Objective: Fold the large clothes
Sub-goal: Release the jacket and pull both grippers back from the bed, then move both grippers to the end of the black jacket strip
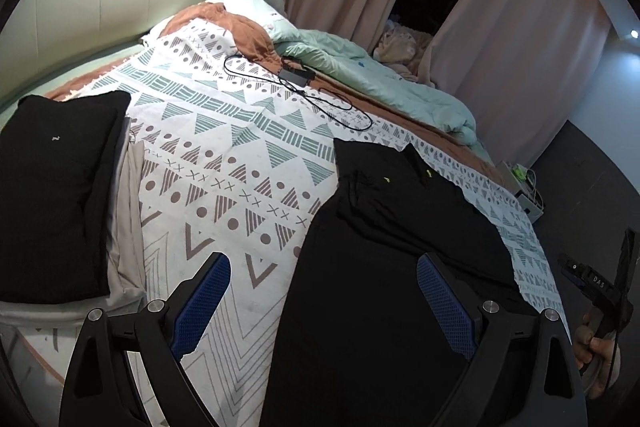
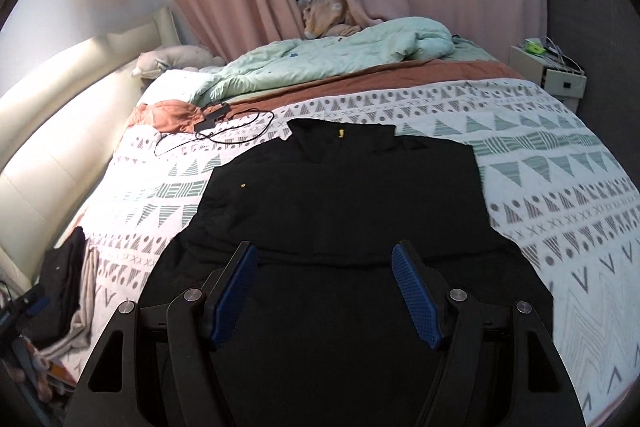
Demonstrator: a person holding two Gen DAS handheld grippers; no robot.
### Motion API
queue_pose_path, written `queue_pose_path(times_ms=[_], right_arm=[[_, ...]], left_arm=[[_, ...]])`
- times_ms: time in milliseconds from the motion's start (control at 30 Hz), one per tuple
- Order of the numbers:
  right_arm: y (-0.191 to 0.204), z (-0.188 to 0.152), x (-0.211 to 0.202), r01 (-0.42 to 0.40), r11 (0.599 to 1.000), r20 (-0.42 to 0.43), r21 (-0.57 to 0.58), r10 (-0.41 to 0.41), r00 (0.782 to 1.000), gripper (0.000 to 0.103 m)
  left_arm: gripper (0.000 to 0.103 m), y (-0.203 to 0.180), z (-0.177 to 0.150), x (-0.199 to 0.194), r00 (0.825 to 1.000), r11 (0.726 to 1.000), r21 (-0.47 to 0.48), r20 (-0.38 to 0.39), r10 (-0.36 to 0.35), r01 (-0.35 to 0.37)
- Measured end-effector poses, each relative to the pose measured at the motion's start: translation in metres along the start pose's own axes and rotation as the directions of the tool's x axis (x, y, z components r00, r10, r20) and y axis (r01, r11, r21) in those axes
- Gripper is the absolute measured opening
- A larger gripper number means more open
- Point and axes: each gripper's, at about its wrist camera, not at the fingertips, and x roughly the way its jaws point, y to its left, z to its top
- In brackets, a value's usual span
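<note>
Black garment with small yellow marks (image 2: 340,203) spread flat on white patterned bedspread with teal and brown triangles (image 2: 560,163), collar end toward 12 o'clock. Right gripper (image 2: 325,291) above near hem, blue-padded jaws apart, nothing clamped. Left gripper (image 1: 322,303) wide open too, straddling garment's edge at 6 o'clock, empty. Folded black clothes stack (image 1: 56,187) at 9 o'clock on beige cloth. Black cable with adapter (image 1: 296,83) at 12 o'clock. Crumpled mint duvet (image 2: 340,47) beyond.
</note>
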Motion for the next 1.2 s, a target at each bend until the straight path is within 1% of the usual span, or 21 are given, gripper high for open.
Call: queue_pose_path(times_ms=[67,133,267,367,400,467,500,533,600,667,867,967,1000,1033,1100,1200], right_arm=[[-0.008,-0.008,-0.016,-0.007,1.000,0.005,0.010,0.007,1.000,0.070],[-0.013,-0.017,-0.030,-0.014,1.000,0.011,0.016,0.013,1.000,0.070],[-0.019,-0.032,-0.057,-0.021,0.999,0.028,0.025,0.020,0.999,0.072],[-0.020,-0.045,-0.077,-0.006,1.000,0.056,0.023,0.005,0.998,0.080],[-0.020,-0.050,-0.083,-0.007,1.000,0.064,0.024,0.005,0.998,0.084],[-0.021,-0.058,-0.092,-0.016,0.999,0.072,0.030,0.013,0.997,0.092],[-0.021,-0.062,-0.095,-0.018,0.999,0.075,0.031,0.016,0.997,0.097],[-0.022,-0.066,-0.098,-0.015,0.999,0.074,0.030,0.013,0.997,0.098],[-0.025,-0.074,-0.102,-0.013,0.999,0.067,0.034,0.011,0.998,0.098],[-0.029,-0.082,-0.105,-0.020,0.999,0.056,0.044,0.017,0.998,0.103],[-0.043,-0.112,-0.111,-0.009,0.997,0.033,0.076,0.007,0.999,0.103],[-0.051,-0.129,-0.116,-0.002,0.996,0.027,0.088,-0.001,1.000,0.103],[-0.051,-0.129,-0.116,-0.002,0.996,0.027,0.088,-0.001,1.000,0.103],[-0.057,-0.142,-0.122,0.026,0.995,0.032,0.092,-0.029,0.999,0.103],[-0.063,-0.153,-0.128,0.061,0.993,0.033,0.102,-0.065,0.997,0.103],[-0.074,-0.170,-0.139,0.057,0.988,0.036,0.144,-0.062,0.997,0.103]], left_arm=[[0.095,-0.004,-0.005,-0.015,1.000,1.000,0.010,0.018,0.008,-0.008],[0.095,-0.007,-0.010,-0.029,0.999,1.000,0.013,0.034,-0.006,0.005],[0.095,-0.007,-0.020,-0.052,0.999,1.000,0.011,0.039,-0.010,0.009],[0.095,-0.008,-0.029,-0.068,0.999,1.000,0.016,0.041,-0.028,0.027],[0.095,-0.008,-0.032,-0.074,0.998,0.999,0.019,0.045,-0.039,0.038],[0.098,-0.009,-0.037,-0.085,0.997,0.999,0.030,0.066,-0.042,0.040],[0.103,-0.009,-0.040,-0.092,0.996,0.999,0.040,0.085,-0.041,0.038],[0.103,-0.009,-0.043,-0.099,0.994,0.998,0.048,0.105,-0.043,0.039],[0.103,-0.007,-0.047,-0.107,0.992,0.998,0.048,0.118,-0.049,0.044],[0.103,-0.001,-0.051,-0.111,0.992,0.998,0.034,0.112,-0.056,0.053],[0.103,0.012,-0.066,-0.119,0.993,0.998,0.035,0.110,-0.048,0.044],[0.103,0.018,-0.076,-0.121,0.995,0.999,0.045,0.099,-0.030,0.025],[0.103,0.020,-0.080,-0.121,0.995,0.999,0.049,0.094,-0.026,0.021],[0.103,0.022,-0.084,-0.121,0.996,0.999,0.050,0.087,-0.025,0.021],[0.103,0.026,-0.092,-0.120,0.998,0.999,0.049,0.065,-0.026,0.023],[0.103,0.032,-0.104,-0.123,0.998,0.998,0.055,0.046,-0.032,0.029]])
